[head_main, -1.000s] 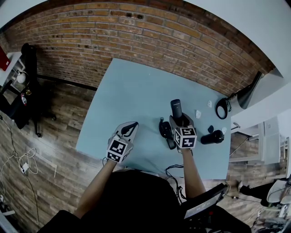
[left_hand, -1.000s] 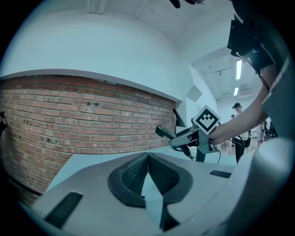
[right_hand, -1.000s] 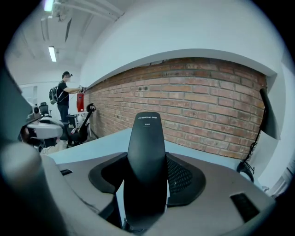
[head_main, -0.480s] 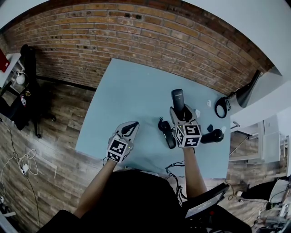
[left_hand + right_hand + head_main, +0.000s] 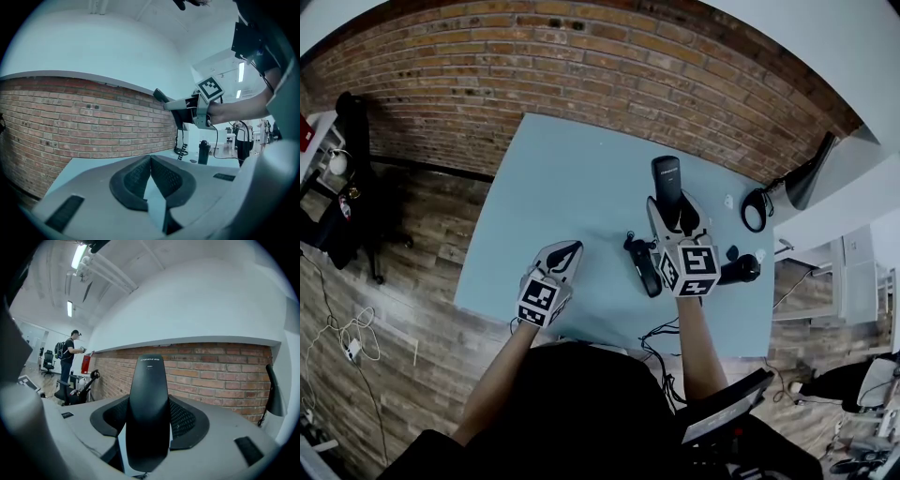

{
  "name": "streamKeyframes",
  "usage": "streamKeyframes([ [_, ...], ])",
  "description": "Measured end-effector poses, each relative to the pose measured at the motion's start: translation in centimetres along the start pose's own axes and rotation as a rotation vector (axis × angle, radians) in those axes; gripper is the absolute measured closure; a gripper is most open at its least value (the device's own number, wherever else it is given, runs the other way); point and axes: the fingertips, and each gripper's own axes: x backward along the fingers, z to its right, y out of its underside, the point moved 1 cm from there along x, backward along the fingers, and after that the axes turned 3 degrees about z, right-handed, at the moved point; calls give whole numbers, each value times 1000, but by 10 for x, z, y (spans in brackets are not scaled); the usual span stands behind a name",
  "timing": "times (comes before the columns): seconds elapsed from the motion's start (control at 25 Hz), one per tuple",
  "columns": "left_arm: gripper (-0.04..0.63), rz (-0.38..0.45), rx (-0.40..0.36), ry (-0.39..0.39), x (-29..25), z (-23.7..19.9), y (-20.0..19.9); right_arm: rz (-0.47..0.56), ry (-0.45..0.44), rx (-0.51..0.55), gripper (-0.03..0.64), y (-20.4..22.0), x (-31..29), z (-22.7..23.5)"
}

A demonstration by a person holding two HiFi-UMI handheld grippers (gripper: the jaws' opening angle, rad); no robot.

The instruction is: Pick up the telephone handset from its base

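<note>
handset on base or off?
Off. Right gripper clamps the handset, held in the air clear of the base on the table.

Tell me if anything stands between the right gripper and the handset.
Nothing does. The right gripper is shut on the handset, which sticks out between its jaws, apart from the base.

Lower end of the handset (image 5: 149,413) hidden between the jaws at bottom centre of the right gripper view; small white item (image 5: 728,200) on the table (image 5: 572,187), right of head view, too small to identify.
</note>
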Motion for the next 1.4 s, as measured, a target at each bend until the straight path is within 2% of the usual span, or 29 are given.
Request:
streamKeyframes([
  [0.28,574,3,4,4,-1,0,-1,132,-14,32,367,-49,7,-9],
  [0.44,574,25,7,13,-2,2,-2,177,-40,51,367,-51,13,-22],
  [0.72,574,86,24,31,1,5,-15,110,-73,18,367,-11,21,-45],
  [1.04,545,284,104,104,5,11,-83,43,-104,18,367,24,25,-64],
  [1.16,491,308,127,158,-1,22,-102,35,-112,25,367,30,26,-68],
  [1.4,489,296,137,256,-11,45,-113,37,-140,72,367,31,28,-79],
])
